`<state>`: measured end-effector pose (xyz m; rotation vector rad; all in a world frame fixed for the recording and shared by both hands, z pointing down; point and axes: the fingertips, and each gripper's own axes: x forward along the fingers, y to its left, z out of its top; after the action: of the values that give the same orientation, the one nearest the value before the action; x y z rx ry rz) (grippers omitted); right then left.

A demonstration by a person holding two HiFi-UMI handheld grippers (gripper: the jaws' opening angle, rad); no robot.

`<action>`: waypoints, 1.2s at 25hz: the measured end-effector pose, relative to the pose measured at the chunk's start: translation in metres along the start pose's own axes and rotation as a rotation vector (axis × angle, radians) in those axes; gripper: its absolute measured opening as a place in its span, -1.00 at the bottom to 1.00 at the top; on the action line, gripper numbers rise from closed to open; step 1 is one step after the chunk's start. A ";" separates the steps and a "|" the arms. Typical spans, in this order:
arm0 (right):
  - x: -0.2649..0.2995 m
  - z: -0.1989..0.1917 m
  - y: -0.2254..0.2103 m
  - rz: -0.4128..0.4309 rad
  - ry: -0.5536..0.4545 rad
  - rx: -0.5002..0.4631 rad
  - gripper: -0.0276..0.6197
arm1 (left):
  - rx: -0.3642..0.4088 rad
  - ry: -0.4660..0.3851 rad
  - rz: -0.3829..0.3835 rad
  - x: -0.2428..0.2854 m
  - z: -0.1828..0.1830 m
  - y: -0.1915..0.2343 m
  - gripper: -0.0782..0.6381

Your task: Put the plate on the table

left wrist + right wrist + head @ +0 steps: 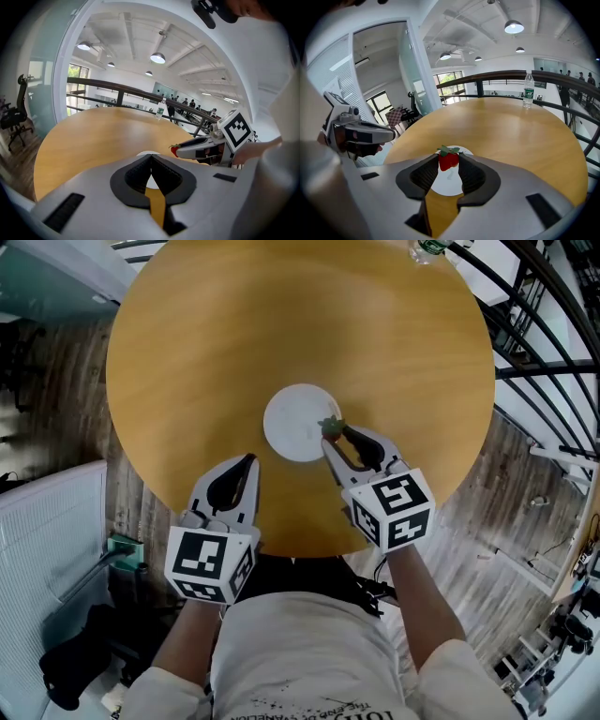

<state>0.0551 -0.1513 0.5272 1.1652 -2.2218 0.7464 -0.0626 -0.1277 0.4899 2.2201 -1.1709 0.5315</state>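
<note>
A small white plate [298, 422] lies flat on the round wooden table [187, 352], near its middle. My right gripper [331, 431] is shut on a red strawberry [448, 159] with green leaves, and holds it over the plate's right edge [450, 185]. My left gripper [249, 461] hangs over the table's near edge, left of the plate, with its jaws closed together and nothing between them. From the left gripper view the plate [148, 153] peeks just past the fingertips and the right gripper [174, 151] with the strawberry shows at the right.
A clear water bottle [528, 90] stands at the table's far edge, beside a dark curved railing [534, 324]. The floor around is grey wood. A white panel [47, 549] and dark items lie at the lower left.
</note>
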 end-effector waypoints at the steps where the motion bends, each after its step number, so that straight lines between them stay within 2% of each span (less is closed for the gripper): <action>1: 0.003 -0.003 -0.001 0.000 0.009 -0.002 -0.46 | -0.002 0.000 0.001 0.001 0.000 0.000 -0.72; 9: 0.032 -0.022 -0.003 -0.018 0.084 -0.072 -0.46 | -0.021 0.004 0.013 0.005 -0.006 0.009 -0.72; 18: 0.055 -0.042 -0.008 -0.021 0.141 -0.099 -0.46 | -0.041 0.019 0.027 0.007 -0.017 0.013 -0.72; 30: 0.069 -0.050 -0.010 -0.015 0.173 -0.142 -0.46 | -0.055 0.033 0.037 0.008 -0.027 0.015 -0.72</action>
<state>0.0386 -0.1615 0.6106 1.0084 -2.0835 0.6457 -0.0727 -0.1224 0.5196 2.1389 -1.1978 0.5429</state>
